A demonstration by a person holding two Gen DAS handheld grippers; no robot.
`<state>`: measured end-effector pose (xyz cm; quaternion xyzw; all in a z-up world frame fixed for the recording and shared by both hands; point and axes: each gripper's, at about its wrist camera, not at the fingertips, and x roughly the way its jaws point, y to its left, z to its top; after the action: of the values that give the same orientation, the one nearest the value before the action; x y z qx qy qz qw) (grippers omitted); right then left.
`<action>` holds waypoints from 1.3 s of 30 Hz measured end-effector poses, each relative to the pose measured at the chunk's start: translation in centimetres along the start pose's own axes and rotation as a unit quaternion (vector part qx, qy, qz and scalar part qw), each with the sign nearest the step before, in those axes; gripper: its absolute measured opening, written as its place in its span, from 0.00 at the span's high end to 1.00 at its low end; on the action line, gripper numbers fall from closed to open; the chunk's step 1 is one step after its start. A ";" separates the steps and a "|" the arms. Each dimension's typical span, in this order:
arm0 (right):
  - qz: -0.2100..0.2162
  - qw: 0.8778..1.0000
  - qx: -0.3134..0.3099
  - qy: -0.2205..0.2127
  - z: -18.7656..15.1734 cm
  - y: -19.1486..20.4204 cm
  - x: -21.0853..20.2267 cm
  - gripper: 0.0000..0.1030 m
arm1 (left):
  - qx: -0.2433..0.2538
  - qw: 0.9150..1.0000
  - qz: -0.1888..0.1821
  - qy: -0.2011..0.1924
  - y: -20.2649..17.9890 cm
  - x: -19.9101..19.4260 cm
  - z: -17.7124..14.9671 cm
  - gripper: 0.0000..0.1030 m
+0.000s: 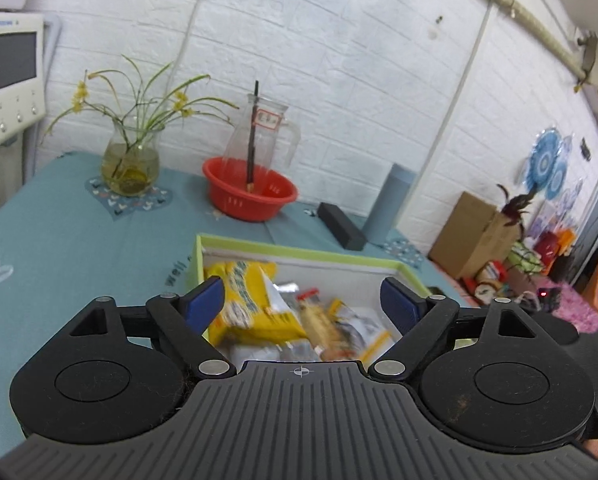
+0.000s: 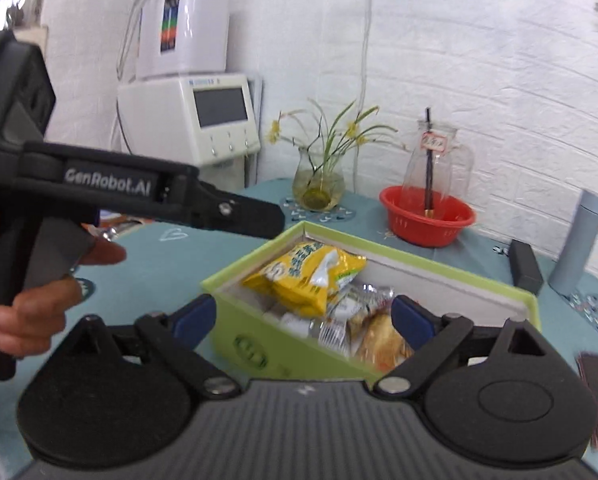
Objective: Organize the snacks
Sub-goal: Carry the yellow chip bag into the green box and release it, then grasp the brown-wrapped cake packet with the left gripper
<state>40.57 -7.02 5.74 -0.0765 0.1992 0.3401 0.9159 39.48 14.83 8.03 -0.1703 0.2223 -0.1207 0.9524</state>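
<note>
Two grippers are held over a green box (image 1: pixel 409 270) full of snacks, and both are seen with their blue fingers spread wide and nothing pinched. Between the left gripper (image 1: pixel 303 300) fingers a yellow snack bag (image 1: pixel 251 304) is seen lying in the box, with smaller packets (image 1: pixel 339 320) at its 3 o'clock. At 12 o'clock from the box a red bowl (image 1: pixel 255 196) is set on the blue tablecloth (image 1: pixel 59 240), while the right gripper (image 2: pixel 305 316) is held over the box's near corner.

we can't read the blurred small silver and orange snack packets (image 1: pixel 339 320); the lime-green cardboard box (image 2: pixel 235 320) near corner sits behind gripper body.
</note>
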 end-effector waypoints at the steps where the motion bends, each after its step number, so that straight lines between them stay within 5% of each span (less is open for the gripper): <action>1: -0.001 1.000 0.009 -0.006 -1.0 0.5 -1.7 0.09 | -0.005 1.000 -0.006 0.002 -0.5 -1.0 -0.9 0.26; 8: -0.062 0.995 0.084 -0.005 -10.0 3.1 -11.6 0.09 | -0.037 0.997 -0.039 0.058 -4.7 -4.7 -9.5 0.25; 14: -0.093 0.989 0.114 0.030 -14.8 2.6 -14.6 0.09 | -0.067 0.989 -0.068 0.111 -7.8 -4.9 -15.3 0.26; 22: -0.057 0.989 0.133 0.010 -12.7 -1.6 -12.5 0.09 | -0.039 0.993 -0.043 0.104 -9.2 -1.6 -11.1 0.24; 28: -0.026 0.985 0.161 0.050 -12.9 -3.7 -7.8 0.09 | -0.032 0.984 -0.055 0.164 -9.3 3.7 -10.4 0.25; 30: -0.009 0.982 0.178 0.059 -13.0 -4.4 -6.7 0.09 | -0.026 0.982 -0.050 0.181 -9.1 5.1 -10.8 0.29; 32: 0.006 0.981 0.186 0.062 -13.1 -4.8 -6.0 0.10 | -0.024 0.979 -0.056 0.197 -8.8 6.0 -11.4 0.55; 34: 0.011 0.983 0.176 0.058 -12.7 -4.5 -5.7 0.27 | -0.024 0.978 -0.065 0.196 -8.7 6.2 -11.6 0.61; 39: -0.019 0.992 0.121 0.017 -11.0 -2.7 -8.0 0.31 | -0.023 0.984 -0.074 0.159 -9.6 3.5 -10.2 0.63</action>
<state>33.40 -16.85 -0.96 0.0250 0.2529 0.2951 0.9210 36.34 2.26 1.68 -0.1864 0.3602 -0.2110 0.8894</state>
